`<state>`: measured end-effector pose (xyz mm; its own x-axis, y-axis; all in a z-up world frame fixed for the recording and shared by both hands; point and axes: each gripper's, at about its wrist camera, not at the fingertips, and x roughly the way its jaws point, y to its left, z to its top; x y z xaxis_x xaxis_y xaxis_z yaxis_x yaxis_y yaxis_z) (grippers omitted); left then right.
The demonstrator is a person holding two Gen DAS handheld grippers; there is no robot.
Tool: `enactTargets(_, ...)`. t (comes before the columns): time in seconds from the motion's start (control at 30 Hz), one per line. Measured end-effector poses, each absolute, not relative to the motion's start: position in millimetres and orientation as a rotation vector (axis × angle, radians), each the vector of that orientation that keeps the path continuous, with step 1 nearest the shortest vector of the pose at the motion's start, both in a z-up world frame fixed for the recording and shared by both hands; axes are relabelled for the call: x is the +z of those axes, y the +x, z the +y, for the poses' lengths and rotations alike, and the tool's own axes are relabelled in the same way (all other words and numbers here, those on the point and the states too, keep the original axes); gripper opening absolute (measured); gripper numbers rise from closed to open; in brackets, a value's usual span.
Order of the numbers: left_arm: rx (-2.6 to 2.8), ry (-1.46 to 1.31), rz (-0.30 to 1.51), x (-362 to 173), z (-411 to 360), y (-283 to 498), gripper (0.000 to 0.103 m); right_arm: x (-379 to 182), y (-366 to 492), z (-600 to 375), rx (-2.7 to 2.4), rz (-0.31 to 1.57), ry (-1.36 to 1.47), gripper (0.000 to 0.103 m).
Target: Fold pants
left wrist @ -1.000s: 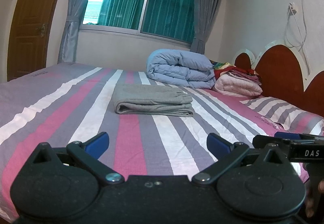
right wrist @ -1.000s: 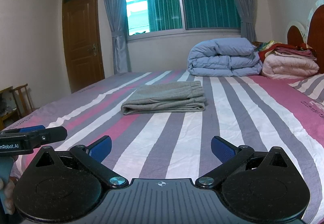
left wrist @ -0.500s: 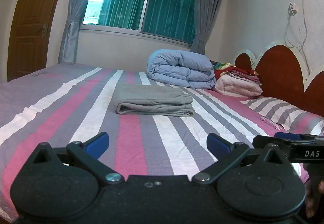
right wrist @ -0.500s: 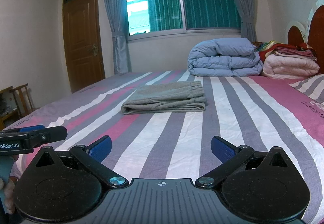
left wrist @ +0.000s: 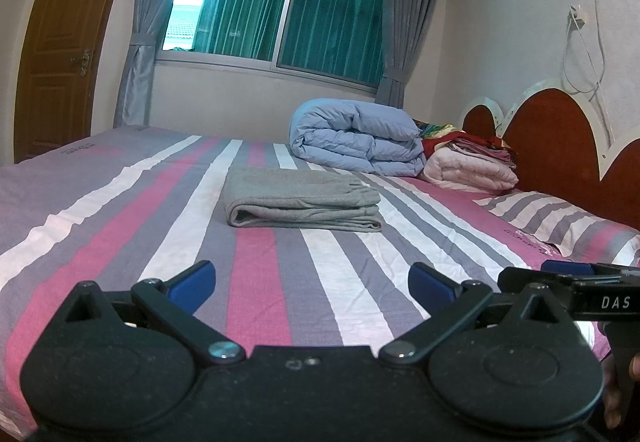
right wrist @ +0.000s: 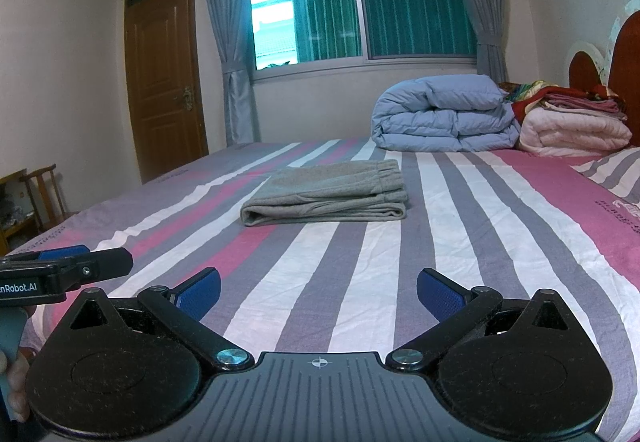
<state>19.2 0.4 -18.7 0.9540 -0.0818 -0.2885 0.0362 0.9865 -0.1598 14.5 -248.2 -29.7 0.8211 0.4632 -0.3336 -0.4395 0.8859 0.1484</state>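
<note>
Both views sit low at the near edge of the striped bed (left wrist: pixel 256 282), each looking forward along its own parted fingers toward the window (right wrist: pixel 360 2). The left wrist view has the right gripper (left wrist: pixel 568 274) at its right edge; the right wrist view has the left gripper (right wrist: pixel 76 262) at its left edge. Both views share the folded pants (left wrist: pixel 300 202) ahead, well apart from the fingers.

Grey pants (left wrist: pixel 301 204), folded, on bed (left wrist: pixel 120 226)

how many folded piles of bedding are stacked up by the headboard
2: a blue duvet at the far side under the window, and a pink quilt beside it against the headboard, with more folded cloth on top.
</note>
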Motion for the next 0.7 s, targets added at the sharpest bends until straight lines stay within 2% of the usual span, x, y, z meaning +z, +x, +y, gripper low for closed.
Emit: enactTargets(0.7,-0.058,-0.149,0.297,-16.3,2.2,18.6,0.097,-29.4,13.9,-247.7,0.480,0.372,0.066,0.103)
